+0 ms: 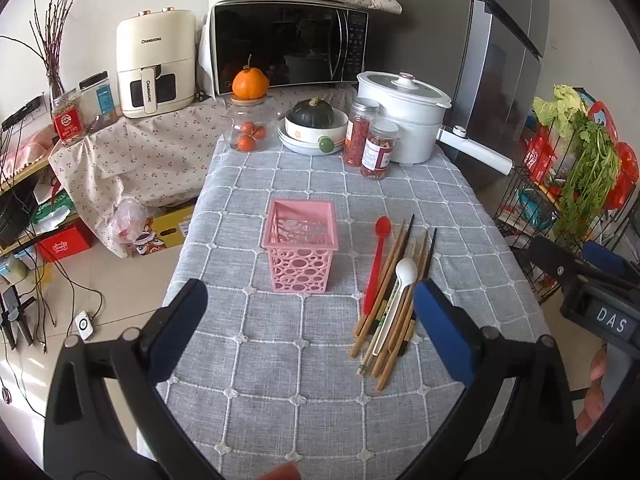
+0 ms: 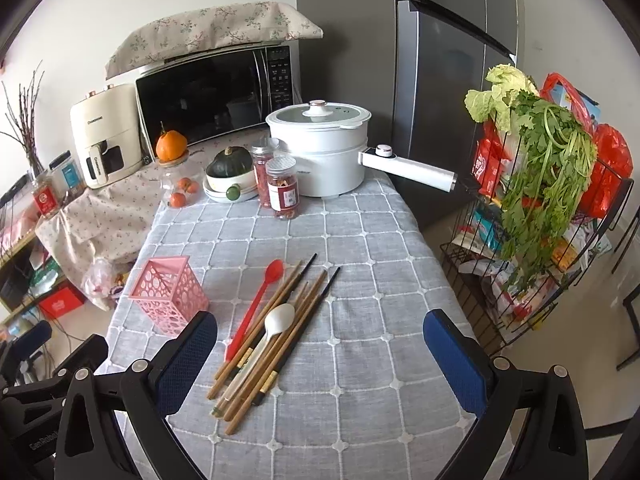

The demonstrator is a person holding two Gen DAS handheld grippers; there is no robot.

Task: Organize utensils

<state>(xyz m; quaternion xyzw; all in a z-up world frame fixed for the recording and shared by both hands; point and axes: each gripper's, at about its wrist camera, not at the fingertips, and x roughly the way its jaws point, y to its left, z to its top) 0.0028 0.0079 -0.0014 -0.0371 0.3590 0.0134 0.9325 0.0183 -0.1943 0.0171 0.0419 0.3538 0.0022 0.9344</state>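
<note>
A pink perforated basket [image 1: 300, 248] [image 2: 168, 294] stands upright and empty on the grey checked tablecloth [image 1: 280, 360] [image 2: 360, 360]. To its right lies a pile of utensils: a red spoon [image 1: 376, 260] [image 2: 258, 304], a white spoon [image 1: 400, 292] [image 2: 272, 330] and several wooden and black chopsticks [image 1: 394, 304] [image 2: 280, 328]. My left gripper [image 1: 310, 304] hovers open in front of the basket, holding nothing. My right gripper [image 2: 320, 332] hangs open over the near end of the pile, apart from it. The right gripper's body also shows at the edge of the left wrist view.
At the table's far end stand a white pot [image 1: 404, 116] [image 2: 320, 148] with a long handle, two jars [image 1: 372, 140] [image 2: 280, 184], bowls holding a squash [image 1: 314, 128] [image 2: 230, 178] and a glass jar of oranges [image 1: 248, 128]. A wire rack of greens [image 2: 540, 200] stands right of the table.
</note>
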